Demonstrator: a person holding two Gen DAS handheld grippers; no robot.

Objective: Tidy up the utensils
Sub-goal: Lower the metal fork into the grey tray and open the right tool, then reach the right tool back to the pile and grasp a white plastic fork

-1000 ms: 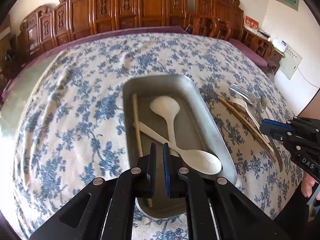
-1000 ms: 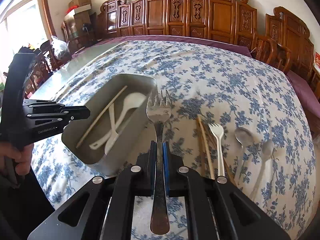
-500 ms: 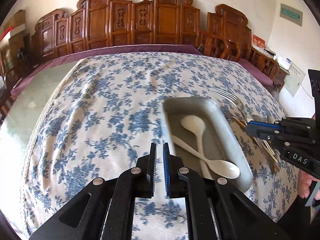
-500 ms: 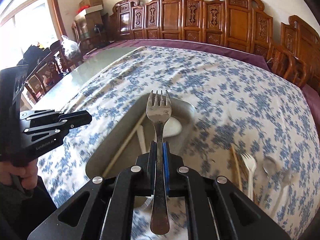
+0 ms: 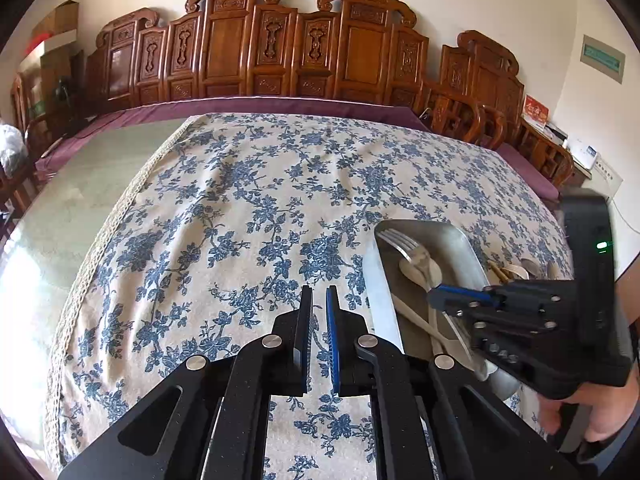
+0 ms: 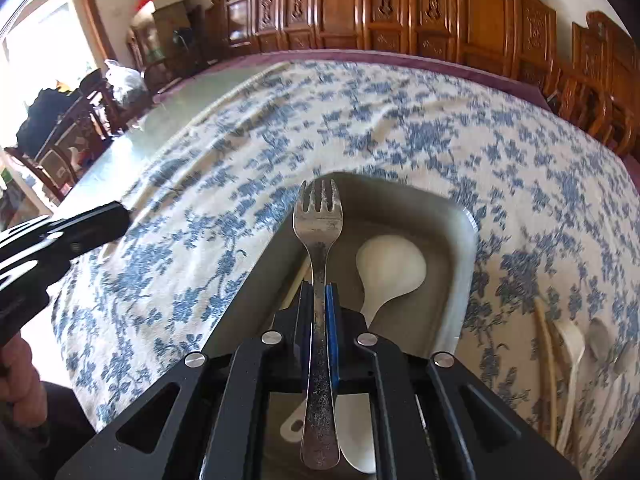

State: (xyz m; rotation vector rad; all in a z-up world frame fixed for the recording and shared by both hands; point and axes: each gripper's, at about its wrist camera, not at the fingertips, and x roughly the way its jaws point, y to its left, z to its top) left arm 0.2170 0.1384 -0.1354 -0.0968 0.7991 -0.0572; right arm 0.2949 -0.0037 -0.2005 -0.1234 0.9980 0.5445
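You have one metal fork (image 6: 318, 236), and your right gripper (image 6: 319, 300) has it pinched by the handle between closed fingers, tines pointing forward and the handle end sticking out behind the pads. It hangs over the one metal tray (image 6: 464, 280), tines near the tray's far left corner.

Count what lies in the tray: two white plastic spoons and one pale chopstick. One spoon (image 6: 390, 268) rests bowl-forward just to the right of the fork; the second spoon (image 6: 352, 432) shows under the gripper, its bowl below the fork handle, with a white looped handle end beside it. From your left wrist camera the two spoon handles cross each other in the tray. The chopstick (image 6: 294, 290) peeks out at the left of the fingers, along the tray's left wall.

On the cloth to the right of the tray, well apart from it, lie further utensils (image 6: 576, 360): a chopstick, a white plastic piece and at least two spoons, though blur keeps you from counting them surely.

Your left gripper (image 5: 318, 328) holds nothing; its fingers stand a narrow gap apart over the blue-flowered tablecloth (image 5: 248, 216), just left of the tray. One tablecloth covers the table.
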